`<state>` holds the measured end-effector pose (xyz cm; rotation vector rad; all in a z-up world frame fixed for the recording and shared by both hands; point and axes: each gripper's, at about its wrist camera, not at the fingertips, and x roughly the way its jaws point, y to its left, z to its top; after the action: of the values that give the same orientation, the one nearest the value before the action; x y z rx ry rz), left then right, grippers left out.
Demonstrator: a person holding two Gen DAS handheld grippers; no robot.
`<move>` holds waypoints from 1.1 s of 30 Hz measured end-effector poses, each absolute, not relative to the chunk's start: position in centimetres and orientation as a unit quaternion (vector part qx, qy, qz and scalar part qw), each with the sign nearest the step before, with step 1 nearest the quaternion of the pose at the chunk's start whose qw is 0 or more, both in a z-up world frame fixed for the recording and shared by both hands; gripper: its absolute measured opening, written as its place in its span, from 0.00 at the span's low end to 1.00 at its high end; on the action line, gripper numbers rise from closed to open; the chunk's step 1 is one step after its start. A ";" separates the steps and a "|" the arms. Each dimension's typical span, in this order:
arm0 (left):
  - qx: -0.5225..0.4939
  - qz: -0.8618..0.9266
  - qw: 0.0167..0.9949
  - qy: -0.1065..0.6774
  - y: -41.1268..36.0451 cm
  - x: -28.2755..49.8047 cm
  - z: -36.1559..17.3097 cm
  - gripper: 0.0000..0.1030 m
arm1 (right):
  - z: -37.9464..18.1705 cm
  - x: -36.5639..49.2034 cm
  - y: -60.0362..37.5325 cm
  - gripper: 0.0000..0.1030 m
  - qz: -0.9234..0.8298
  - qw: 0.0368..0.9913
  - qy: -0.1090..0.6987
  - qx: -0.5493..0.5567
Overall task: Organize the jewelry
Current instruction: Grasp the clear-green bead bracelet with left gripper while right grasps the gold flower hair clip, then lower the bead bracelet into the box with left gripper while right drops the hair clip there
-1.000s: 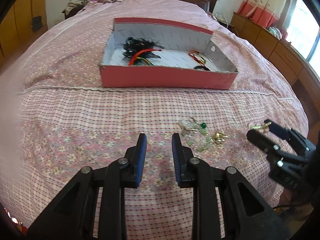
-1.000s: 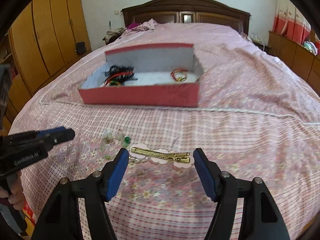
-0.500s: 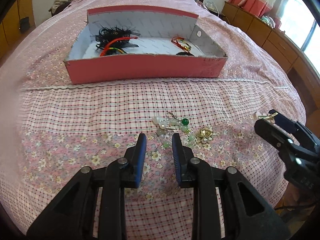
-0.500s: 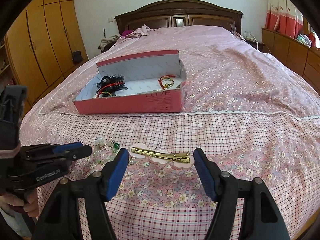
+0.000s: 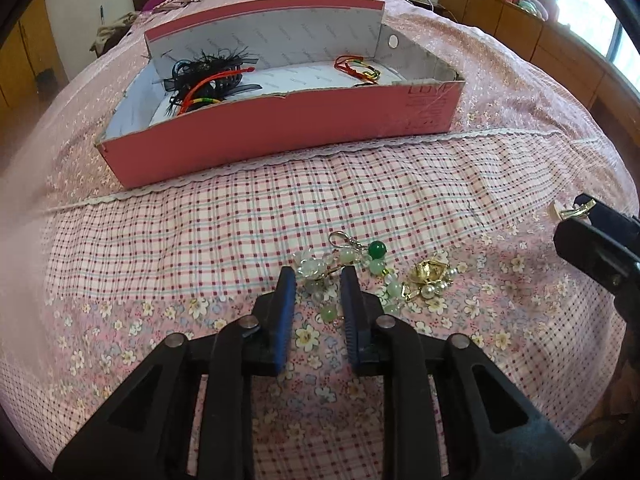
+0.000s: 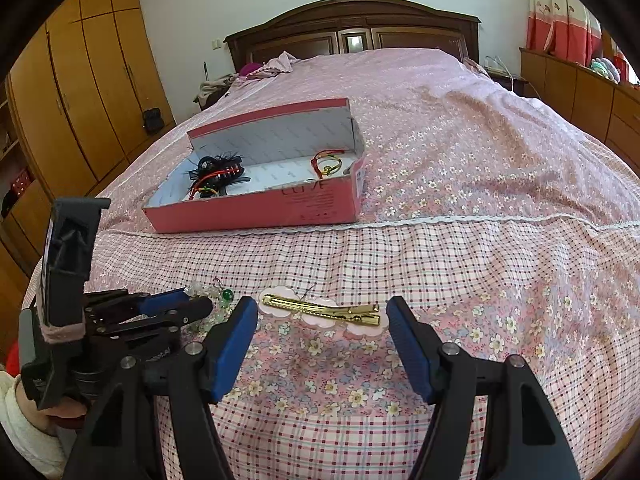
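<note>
A beaded jewelry piece with green and clear beads (image 5: 352, 268) lies on the bed. My left gripper (image 5: 319, 276) is open a little, with its fingertips on either side of the clear beads. A gold ornament with pearls (image 5: 430, 278) lies just right of it. My right gripper (image 6: 322, 310) is wide open around a gold hair clip with pink cloud shapes (image 6: 324, 312). The left gripper also shows in the right wrist view (image 6: 192, 306). The open pink box (image 5: 280, 124) beyond holds black hair accessories (image 5: 208, 76) and a red cord bracelet (image 5: 356, 68).
The bed has a pink floral and checked cover (image 6: 440, 264) with a lace seam in front of the box. A wooden headboard (image 6: 352, 32) stands at the far end, yellow wardrobes (image 6: 72, 100) to the left, low cabinets (image 6: 580, 88) to the right.
My left gripper has moved forward and down until its fingertips straddle the beaded piece. The right gripper has stayed open around the hair clip.
</note>
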<state>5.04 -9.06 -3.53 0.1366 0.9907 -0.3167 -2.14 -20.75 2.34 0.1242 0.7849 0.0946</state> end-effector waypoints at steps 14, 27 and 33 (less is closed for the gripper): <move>0.050 -0.164 0.869 0.464 -8.1 4.2 -2.1 0.01 | 2.6 -2.1 -20.4 0.67 0.044 0.922 0.381 0.058; 0.028 -0.166 0.888 0.427 -6.1 3.0 1.7 0.01 | 4.4 -2.1 -19.4 0.67 0.049 0.927 0.369 0.045; 0.021 -0.165 0.899 0.404 -5.6 3.3 3.6 0.01 | 5.6 -2.0 -18.8 0.67 0.054 0.930 0.362 0.040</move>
<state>3.26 -5.55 3.55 0.0431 0.8367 -0.3424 -1.98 -18.83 5.58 0.0815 0.7412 0.1105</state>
